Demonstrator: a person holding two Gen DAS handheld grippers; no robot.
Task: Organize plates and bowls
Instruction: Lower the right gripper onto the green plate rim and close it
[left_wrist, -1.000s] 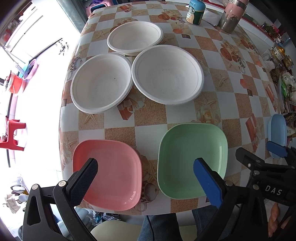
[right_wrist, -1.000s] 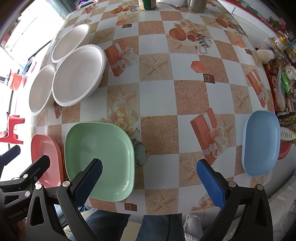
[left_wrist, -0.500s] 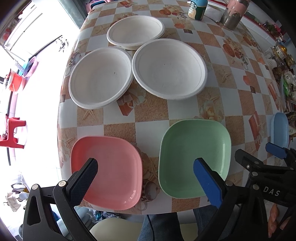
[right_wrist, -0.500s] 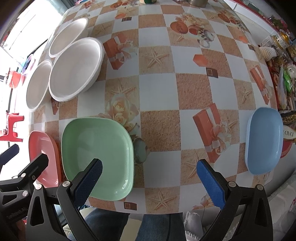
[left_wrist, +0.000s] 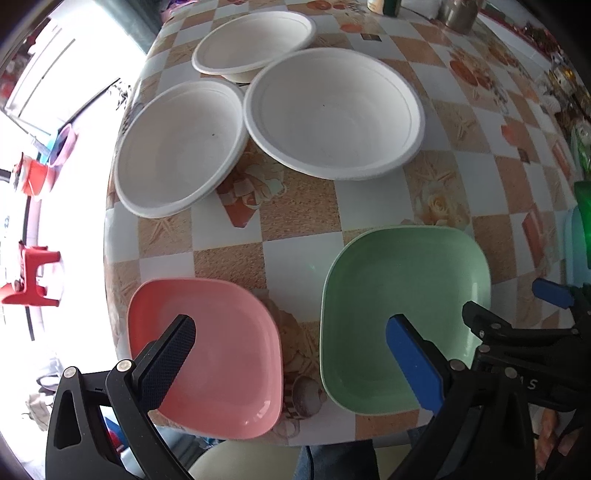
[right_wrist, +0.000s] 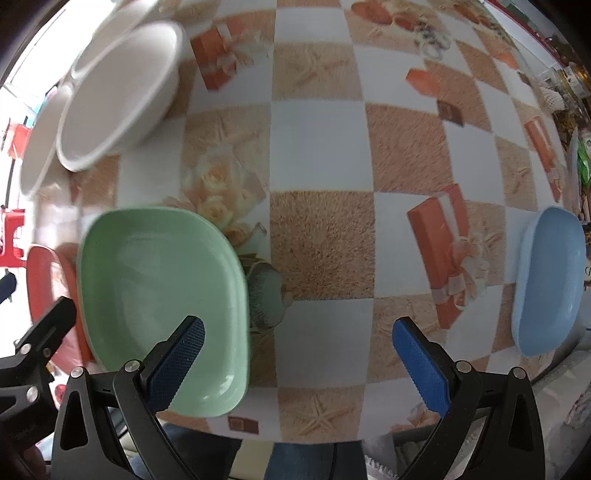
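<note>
Above the table's near edge, the left gripper (left_wrist: 291, 343) hangs wide open and empty, its fingers over the pink plate (left_wrist: 207, 365) and green plate (left_wrist: 402, 317). Beside it, the right gripper (right_wrist: 299, 343) gapes equally wide, holding nothing; the blue plate (right_wrist: 546, 280) lies off to its right.

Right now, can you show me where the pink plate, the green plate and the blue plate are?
pink plate (left_wrist: 221, 354), left wrist view, on its flat middle.
green plate (left_wrist: 402, 291), left wrist view, on its flat middle.
blue plate (right_wrist: 550, 280), right wrist view, on its inner middle.
</note>
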